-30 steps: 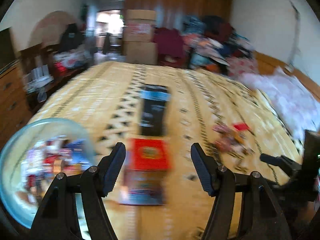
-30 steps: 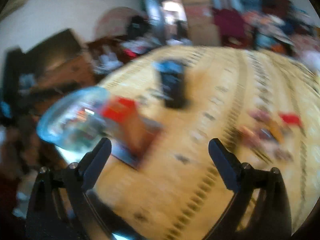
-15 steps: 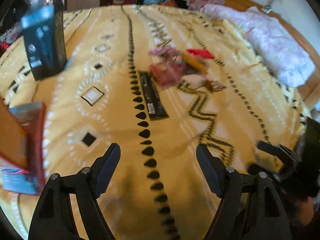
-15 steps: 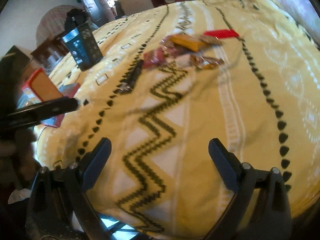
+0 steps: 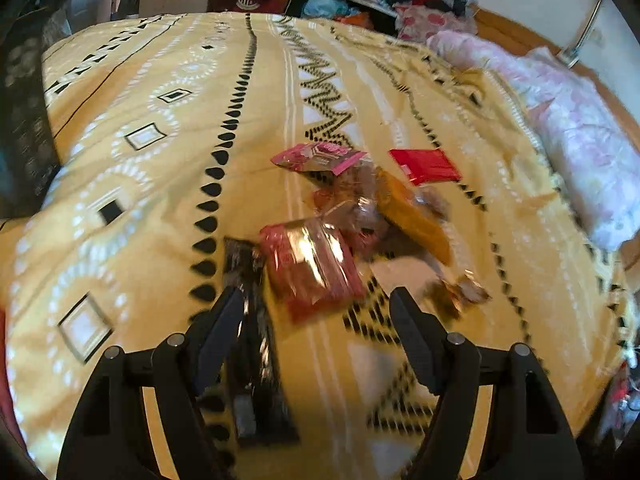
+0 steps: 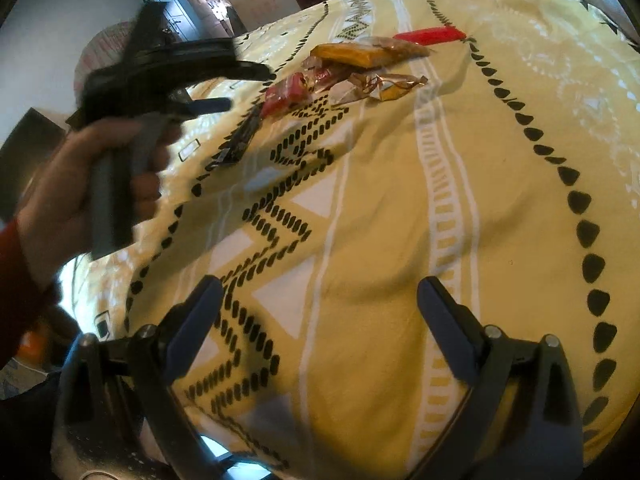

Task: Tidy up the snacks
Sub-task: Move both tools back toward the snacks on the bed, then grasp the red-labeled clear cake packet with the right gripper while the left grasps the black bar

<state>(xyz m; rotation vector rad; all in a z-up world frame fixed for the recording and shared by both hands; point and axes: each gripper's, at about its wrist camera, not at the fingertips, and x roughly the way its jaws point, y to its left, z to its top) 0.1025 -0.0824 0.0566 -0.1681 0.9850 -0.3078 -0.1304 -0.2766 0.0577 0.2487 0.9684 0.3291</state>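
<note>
Blurring the snack pile [image 5: 360, 216], both the left gripper [image 5: 316, 332] and right gripper [image 6: 320, 320] stand apart, empty.

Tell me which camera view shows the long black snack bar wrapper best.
The left wrist view: the long black snack bar wrapper lies close, running lengthwise beside the left gripper's left finger, though blurred. The right wrist view shows it small, distant and foreshortened on the yellow patterned bedspread.

You see 1 red packet [image 5: 426, 166], 1 orange packet [image 5: 412, 216], 1 pink packet [image 5: 320, 158], 1 black bar [image 5: 250, 320] and 2 grippers: the left gripper [image 5: 316, 320] and the right gripper [image 6: 320, 312].
</note>
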